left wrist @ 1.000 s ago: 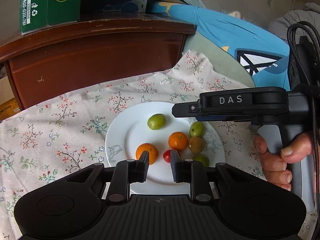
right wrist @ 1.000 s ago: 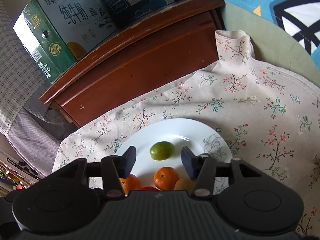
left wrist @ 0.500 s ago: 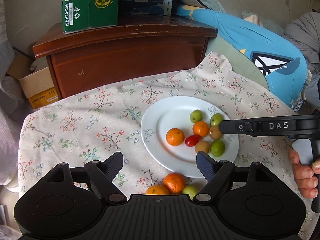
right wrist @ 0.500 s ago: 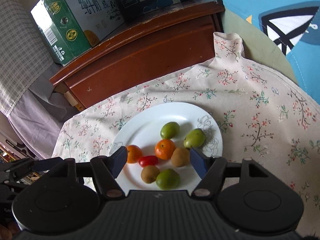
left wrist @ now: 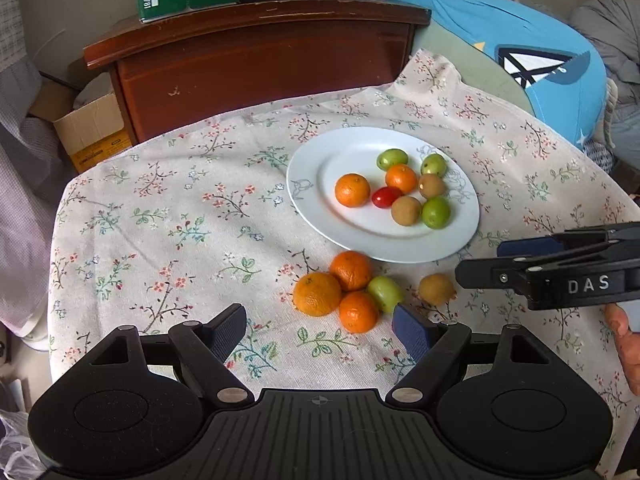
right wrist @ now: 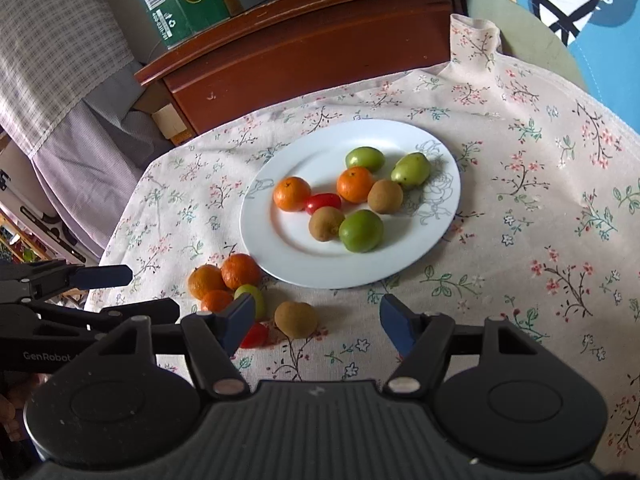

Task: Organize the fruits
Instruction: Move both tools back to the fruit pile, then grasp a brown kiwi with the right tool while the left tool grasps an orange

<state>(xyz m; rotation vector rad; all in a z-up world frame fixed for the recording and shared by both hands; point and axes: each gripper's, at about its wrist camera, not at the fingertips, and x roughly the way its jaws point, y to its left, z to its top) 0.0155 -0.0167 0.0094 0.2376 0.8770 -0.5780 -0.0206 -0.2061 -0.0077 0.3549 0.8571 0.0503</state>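
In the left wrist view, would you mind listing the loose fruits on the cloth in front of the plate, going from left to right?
Largest orange → lower orange → green fruit → brown fruit. A third orange sits behind the first two, so I have left it out.

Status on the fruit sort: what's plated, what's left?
Eight fruits sit on the white plate. Both the left gripper and right gripper are open, holding nothing. Left on the cloth: three oranges, a green fruit, a brown fruit, a red tomato.
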